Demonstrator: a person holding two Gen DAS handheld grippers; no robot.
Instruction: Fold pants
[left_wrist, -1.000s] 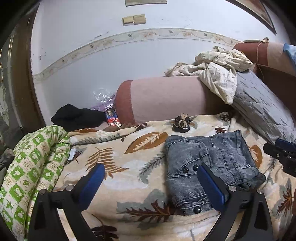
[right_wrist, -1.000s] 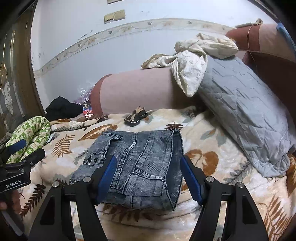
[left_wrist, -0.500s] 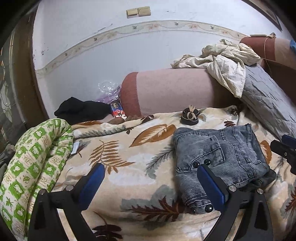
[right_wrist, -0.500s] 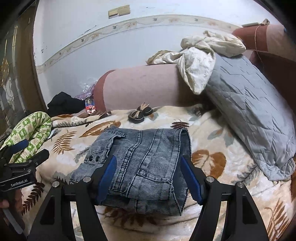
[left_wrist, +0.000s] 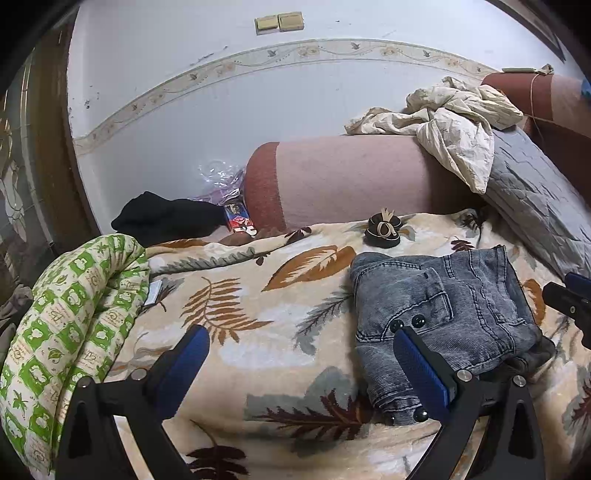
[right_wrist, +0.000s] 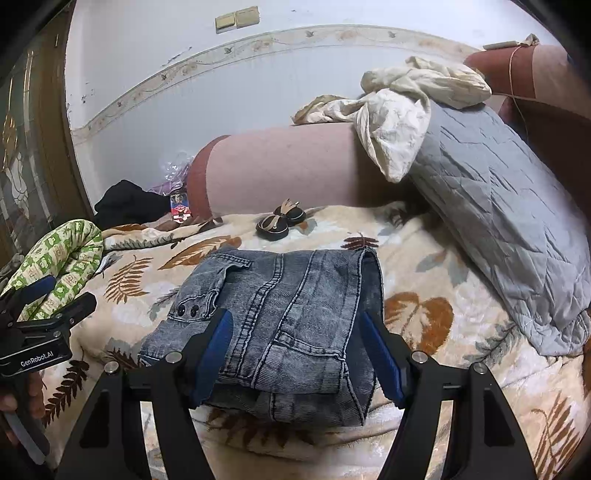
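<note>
Folded grey denim pants (right_wrist: 288, 317) flat on leaf-print blanket (left_wrist: 258, 332) of bed, below pink bolster (right_wrist: 280, 170). Right tool (right_wrist: 295, 350) released, poised above near edge of pants. Left tool (left_wrist: 299, 365) released over bare blanket, beside pants.

Soft, even indoor light with weak shadows and no glare; both fisheye views are sharp, with curved, dark edges.
</note>
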